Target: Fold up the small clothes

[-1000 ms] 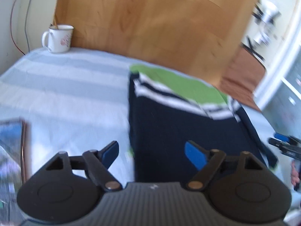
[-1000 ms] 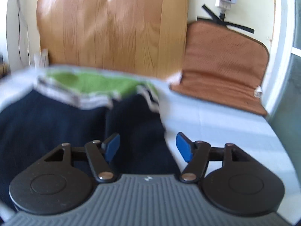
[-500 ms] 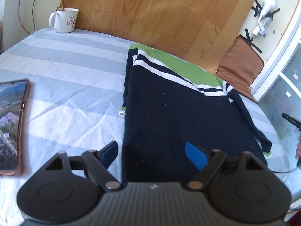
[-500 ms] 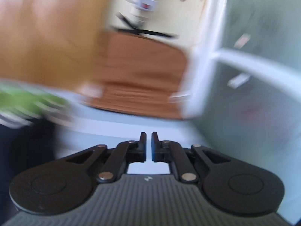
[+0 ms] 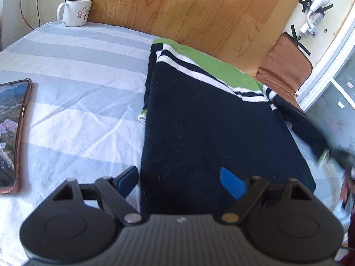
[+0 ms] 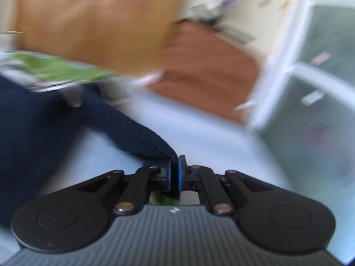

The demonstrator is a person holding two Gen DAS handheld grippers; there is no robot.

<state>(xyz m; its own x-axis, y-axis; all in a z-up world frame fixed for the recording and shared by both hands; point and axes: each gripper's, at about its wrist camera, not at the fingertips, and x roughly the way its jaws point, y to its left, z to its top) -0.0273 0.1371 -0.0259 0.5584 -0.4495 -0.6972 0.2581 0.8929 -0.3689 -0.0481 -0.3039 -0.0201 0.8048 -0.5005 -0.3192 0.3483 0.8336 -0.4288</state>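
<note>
A small navy sweater (image 5: 199, 119) with white stripes and a green top band lies flat on the striped bedsheet (image 5: 77, 84). My left gripper (image 5: 179, 180) is open and empty, hovering over the sweater's near left hem. The sweater's right sleeve (image 5: 304, 128) stretches toward the right edge, its green cuff (image 5: 322, 156) held by the blurred right gripper. In the right wrist view my right gripper (image 6: 174, 173) is shut on the sleeve (image 6: 133, 135); the green cuff (image 6: 165, 198) shows behind the pads. That view is motion-blurred.
A phone (image 5: 11, 133) in a brown case lies on the sheet at left. A white mug (image 5: 75, 12) stands at the far left corner by the wooden headboard (image 5: 188, 8). A brown cushion (image 5: 284, 66) sits at far right by a white frame.
My right gripper swung out to the sleeve end, shut on it, and now lifts it. My left gripper stayed open and shifted only slightly over the hem.
</note>
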